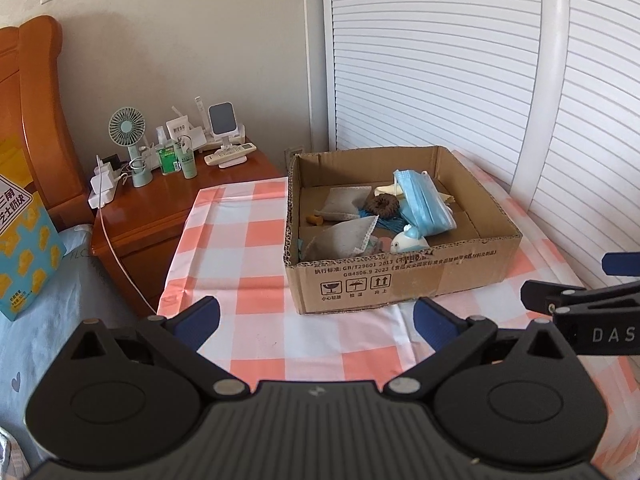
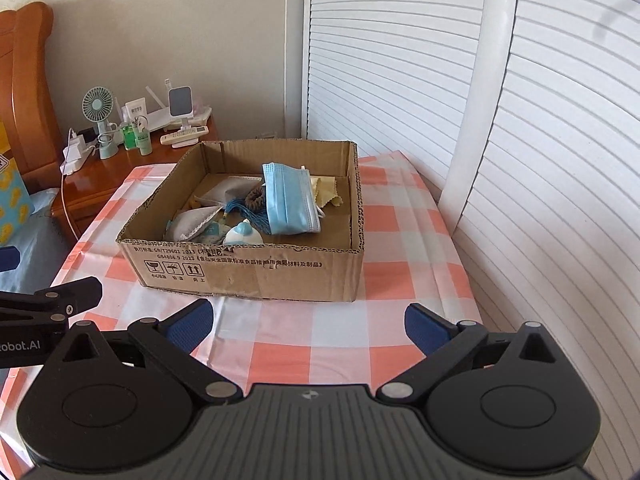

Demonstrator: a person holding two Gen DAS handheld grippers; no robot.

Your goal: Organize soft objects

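Currently the soft items sit together inside the shallow cardboard box [image 1: 400, 276]: a blue face mask [image 1: 424, 204] draped highest, leaning over a brown scrunchie [image 1: 383, 204], two grey lace-edged sachets [image 1: 344, 238], a blue tassel [image 2: 244, 210], a yellow cloth [image 2: 326, 194] at the far right corner, and a small white-and-blue plush [image 1: 408, 240] against the near wall. Box rests on a table with a pink-and-white checked cloth [image 1: 256, 240], toward its far side, printed face nearest the cameras.

Left gripper [image 1: 316, 318]: jaws spread wide, nothing between them, held over the cloth short of the box. Right gripper [image 2: 308, 324]: likewise spread and empty, just beside the left one, also short of the box.

Beyond the table's left edge: wooden nightstand [image 1: 160, 196] carrying a green desk fan [image 1: 127, 126], bottles and a remote [image 1: 230, 155]. White louvred doors [image 1: 440, 60] behind.
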